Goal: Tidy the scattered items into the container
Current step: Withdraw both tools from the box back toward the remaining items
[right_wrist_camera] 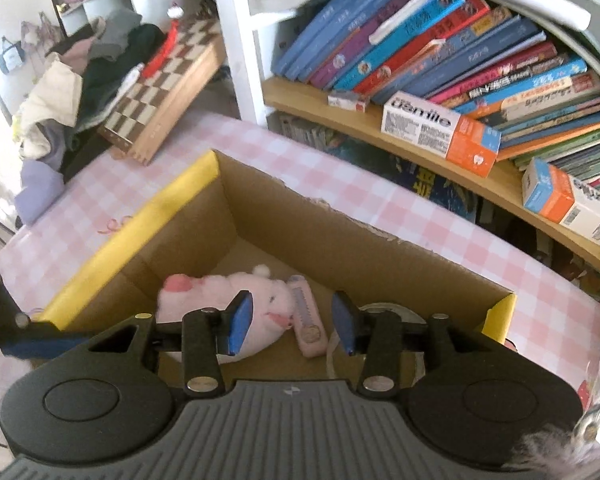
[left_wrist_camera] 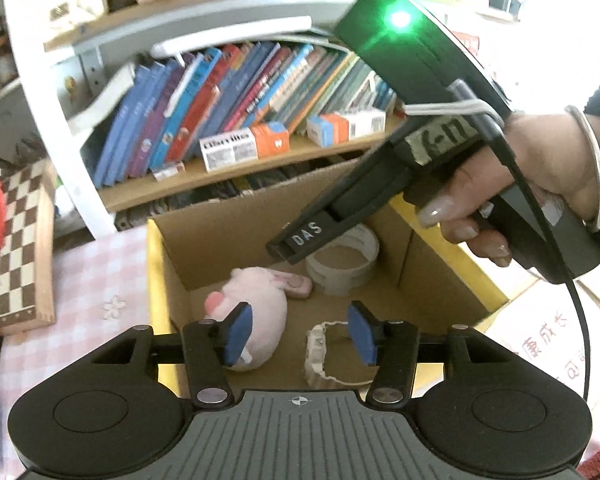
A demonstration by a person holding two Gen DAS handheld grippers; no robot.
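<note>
Right now, both tools hang over the box.
Left gripper [left_wrist_camera: 300,332]: blue pads spread apart, nothing between them, poised above the box's open top.
Right gripper [right_wrist_camera: 292,322]: jaws likewise spread and bare, hovering over the box; seen from the left, a hand [left_wrist_camera: 540,184] grips its handle.
Cardboard box [right_wrist_camera: 148,216]: yellow-edged, standing on the pink checked tablecloth [right_wrist_camera: 340,184].
Inside the box: a pink plush toy [left_wrist_camera: 256,300], a slim pink case [right_wrist_camera: 309,320] touching it, a white tape roll [left_wrist_camera: 342,268] near the far wall, a pale watch [left_wrist_camera: 320,354] nearest the left gripper.
Beyond: chessboard [left_wrist_camera: 14,248] to one side, bookshelf [right_wrist_camera: 440,40] behind.
</note>
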